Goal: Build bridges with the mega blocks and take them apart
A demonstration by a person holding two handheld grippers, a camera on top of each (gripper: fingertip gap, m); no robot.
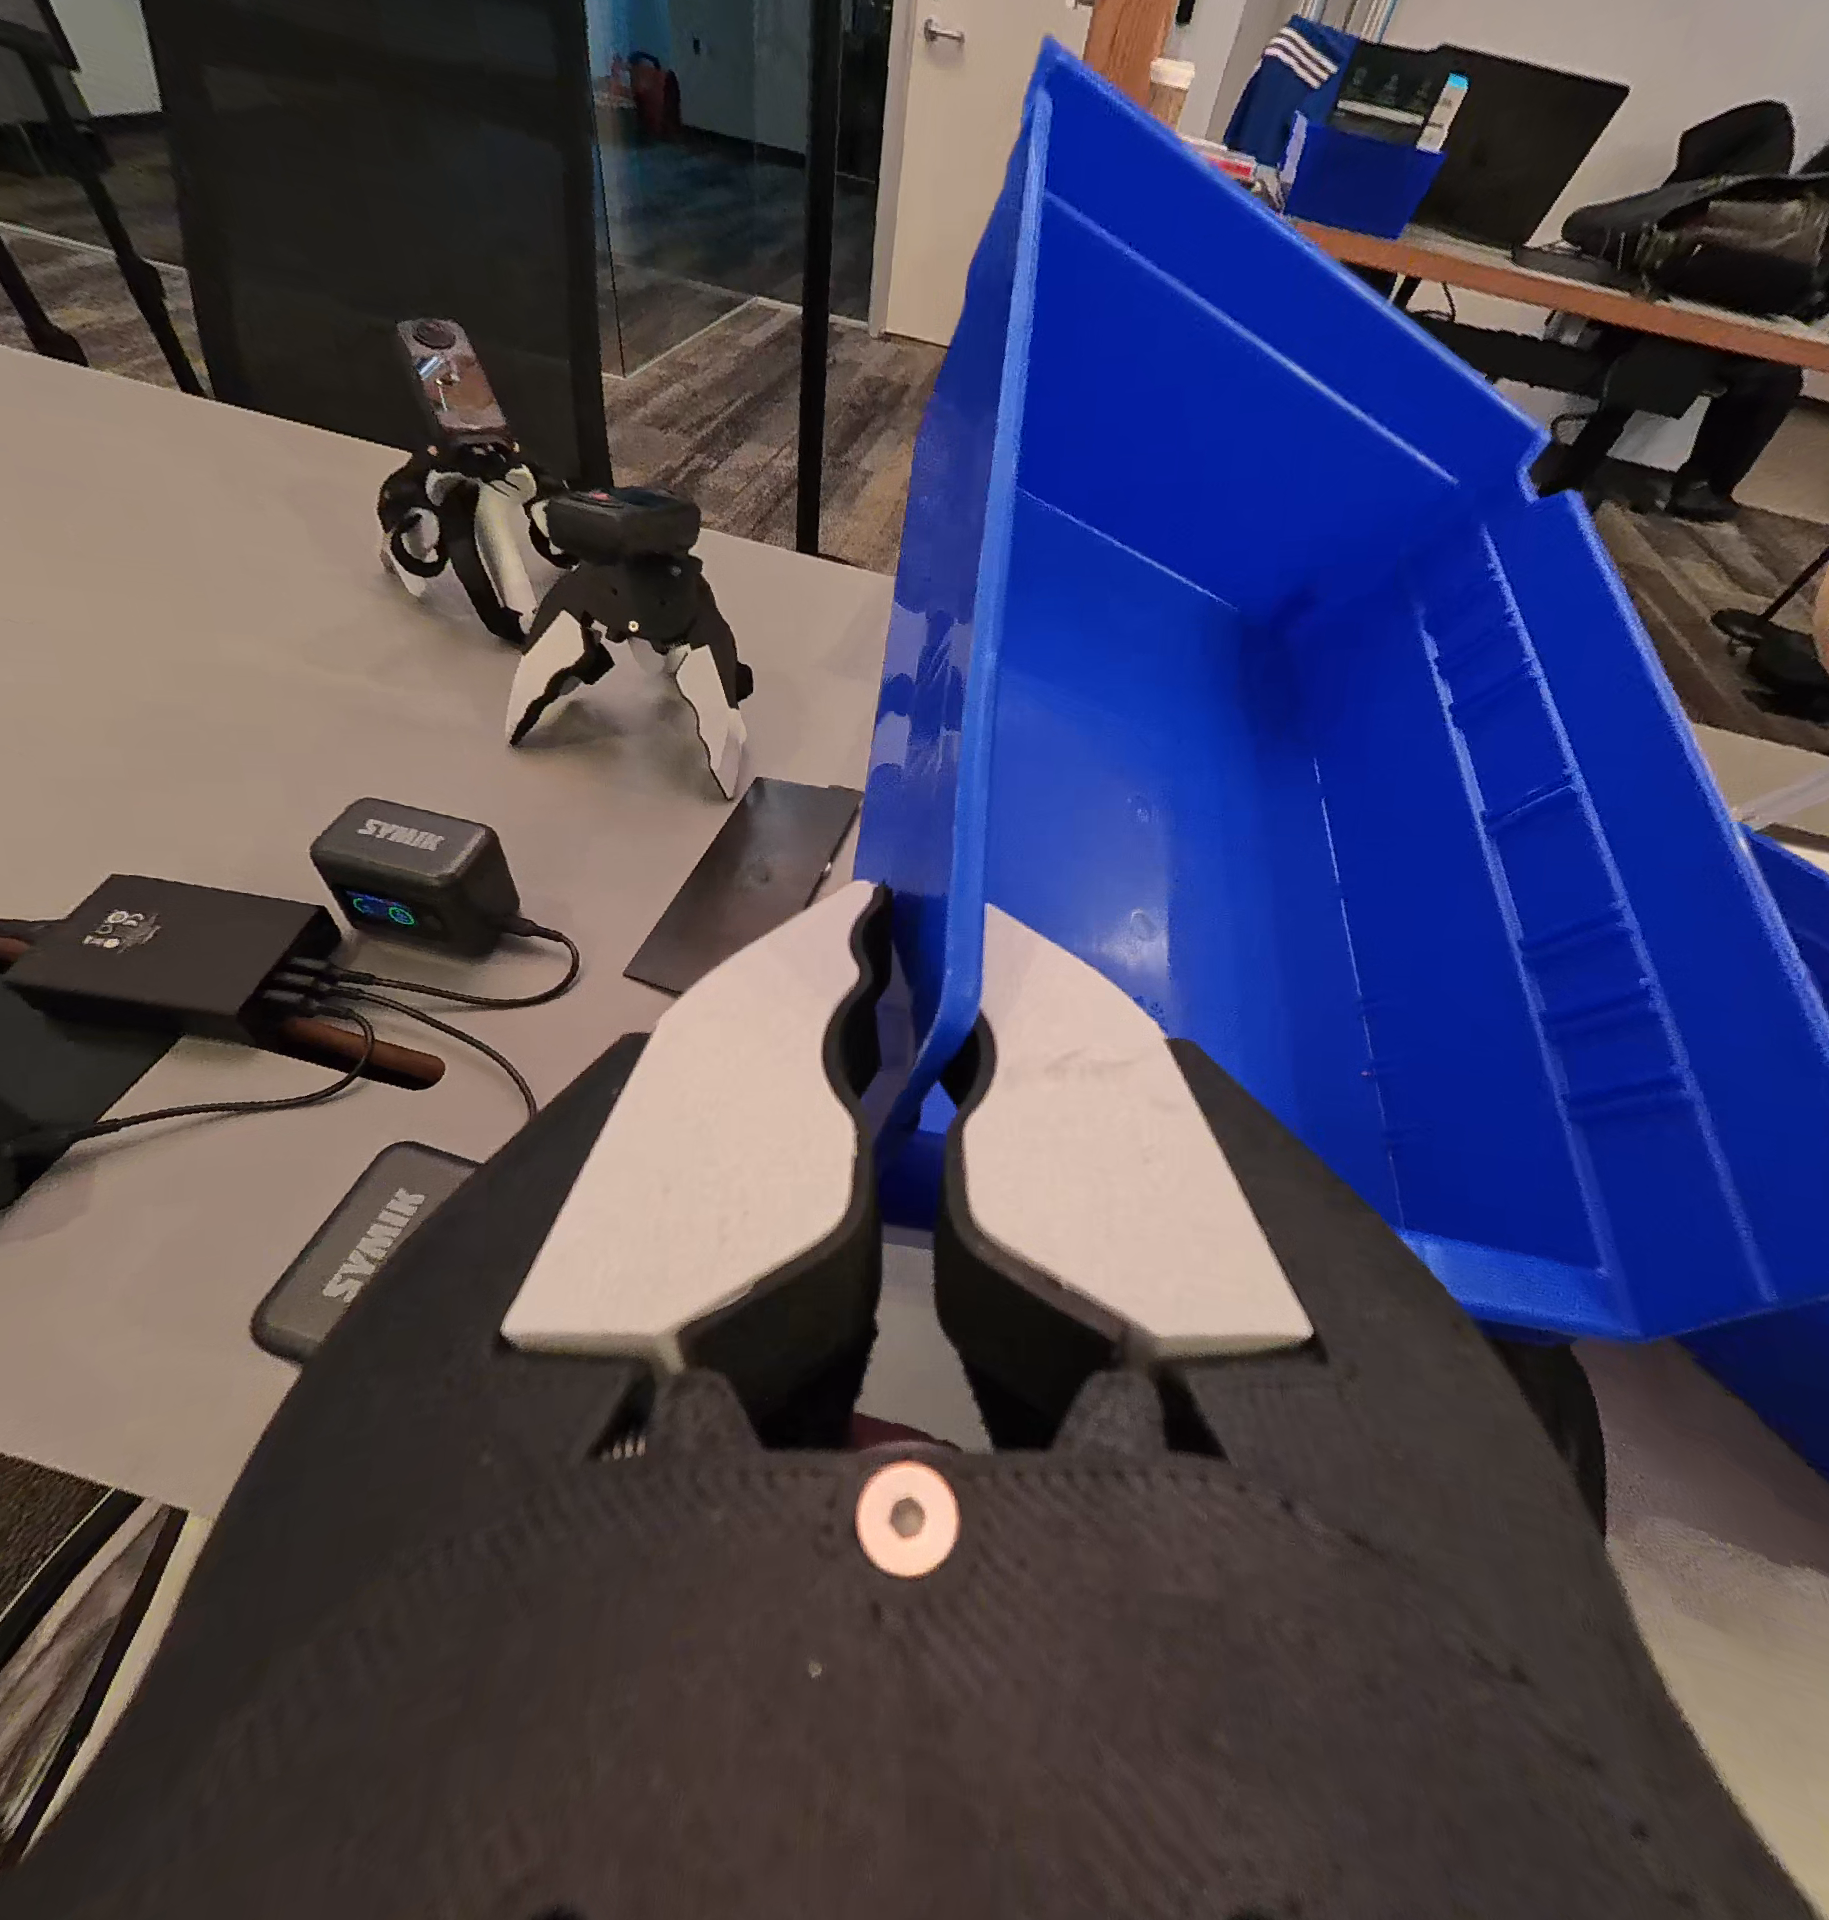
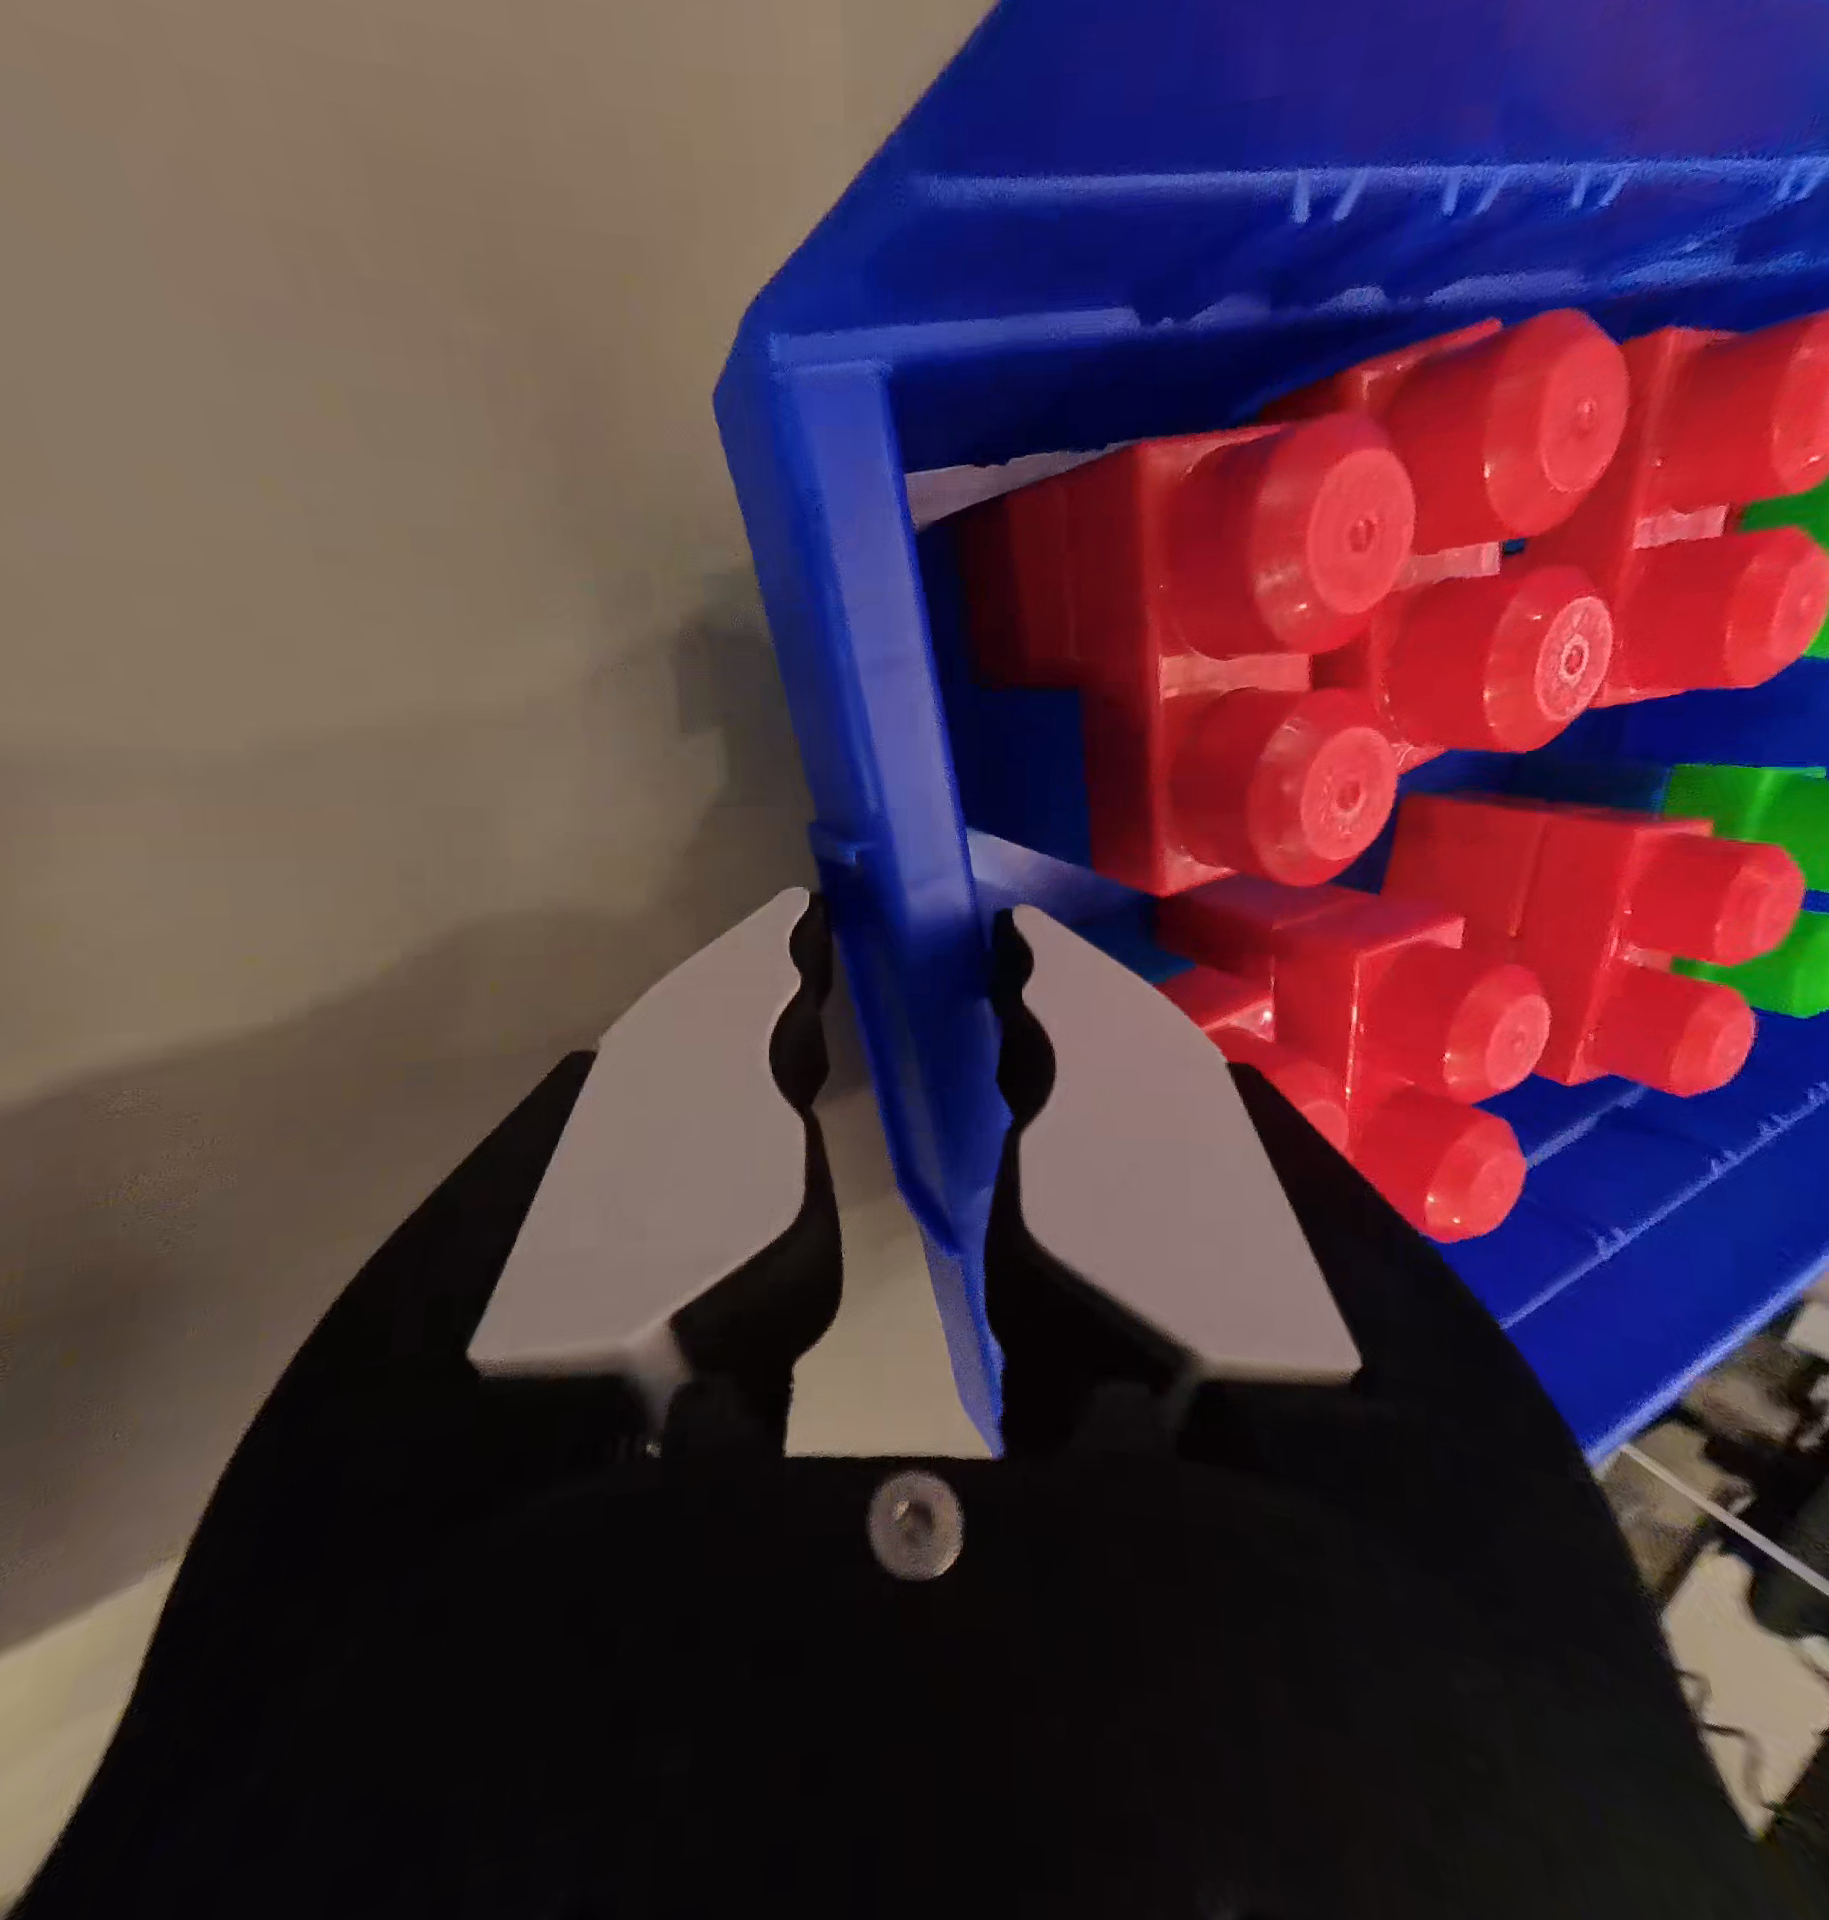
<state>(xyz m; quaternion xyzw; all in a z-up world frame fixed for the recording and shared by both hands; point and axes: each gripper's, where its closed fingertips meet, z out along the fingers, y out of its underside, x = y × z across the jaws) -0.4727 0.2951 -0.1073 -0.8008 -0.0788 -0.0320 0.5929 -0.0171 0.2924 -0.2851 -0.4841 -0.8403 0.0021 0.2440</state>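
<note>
Black printed tongs with pale grey fingertips fill the foreground of both wrist views. On the left wrist view, the left tongs (image 1: 925, 987) pinch the thin rim of a big blue plastic bin (image 1: 1253, 727), one fingertip (image 1: 744, 1101) outside the wall and the other inside it, both pressed against the plastic. That bin is tilted up off the grey tabletop (image 1: 162, 623), its open hollow running away ahead and to the right of the tongs. Left of the fingertips lies a flat black rectangular plate (image 1: 754, 883), and farther ahead on that side a spare black-and-white gripper (image 1: 629, 644) rests on the table, beside a small dark charger box with a cable (image 1: 416, 873).

On the right wrist view, the right tongs (image 2: 905, 935) straddle the corner edge of a blue plastic bin (image 2: 858, 644), the jaws spread about as wide as that wall, their black pads at or just off its faces. Just right of the tongs, inside this bin, red studded mega blocks (image 2: 1305, 644) are heaped, with green studded blocks (image 2: 1803, 831) beyond them.
</note>
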